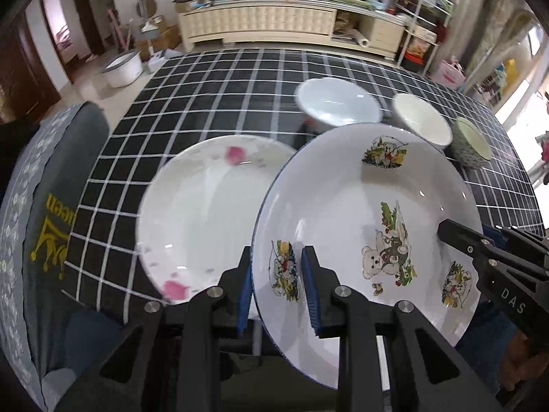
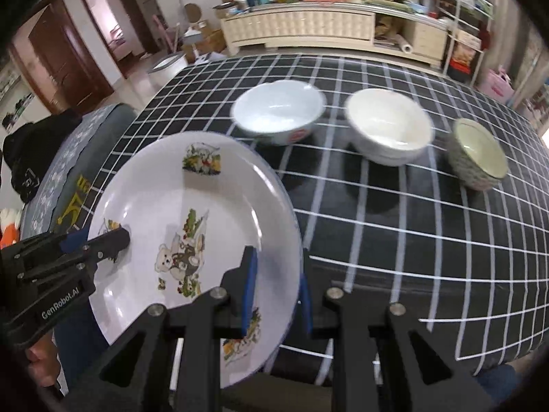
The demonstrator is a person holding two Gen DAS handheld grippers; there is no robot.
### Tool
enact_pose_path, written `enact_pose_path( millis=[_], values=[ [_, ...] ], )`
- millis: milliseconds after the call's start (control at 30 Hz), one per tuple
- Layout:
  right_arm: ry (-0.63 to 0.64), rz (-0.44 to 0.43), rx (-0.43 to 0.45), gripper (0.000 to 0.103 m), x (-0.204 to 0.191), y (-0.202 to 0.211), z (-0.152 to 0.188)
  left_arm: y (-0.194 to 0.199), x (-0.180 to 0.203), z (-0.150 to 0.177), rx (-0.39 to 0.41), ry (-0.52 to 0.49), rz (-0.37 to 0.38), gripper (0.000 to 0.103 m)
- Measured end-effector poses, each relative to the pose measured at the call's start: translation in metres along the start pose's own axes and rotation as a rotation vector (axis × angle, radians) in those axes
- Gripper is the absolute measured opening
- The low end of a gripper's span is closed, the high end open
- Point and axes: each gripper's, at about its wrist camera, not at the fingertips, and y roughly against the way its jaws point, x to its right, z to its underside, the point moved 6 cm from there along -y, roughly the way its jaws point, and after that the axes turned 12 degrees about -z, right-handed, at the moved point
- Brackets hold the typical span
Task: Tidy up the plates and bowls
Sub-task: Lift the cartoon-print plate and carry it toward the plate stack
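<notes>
left wrist view: we keep both grippers, left gripper (image 1: 278,286) and right gripper (image 2: 278,295), clamped on bear plate (image 1: 363,213), lowering level onto pink-flower plate (image 1: 206,213) at nine o'clock.

Checked tablecloth (image 2: 411,240), three bowls (image 2: 389,127), pink-flowered plate (image 1: 206,213)

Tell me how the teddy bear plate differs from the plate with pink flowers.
The teddy bear plate is lifted and tilted, with both grippers clamped on its rim; the pink-flower plate lies flat on the checked tablecloth, ungripped. The bear plate has a blue edge, the flower plate none. Both are white and round.
</notes>
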Motion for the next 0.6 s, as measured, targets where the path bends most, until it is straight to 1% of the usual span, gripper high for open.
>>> enact_pose_path(
  millis=[67,267,367,600],
  values=[
    [0.008,-0.009,-0.01,0.027,-0.009,-0.009,-0.002,-0.003,-0.017,0.003,-0.007,0.019,-0.007,0.025],
    [0.044,-0.008,-0.04,0.027,-0.037,-0.032,-0.007,-0.015,-0.05,0.01,-0.022,0.042,-0.029,0.025],
    [0.056,-0.01,-0.057,0.027,-0.046,-0.042,-0.01,-0.02,-0.061,0.012,-0.039,0.062,-0.02,0.025],
    [0.076,-0.015,-0.092,0.027,-0.061,-0.064,-0.015,-0.037,-0.083,0.01,-0.065,0.093,-0.035,0.025]
  ],
)
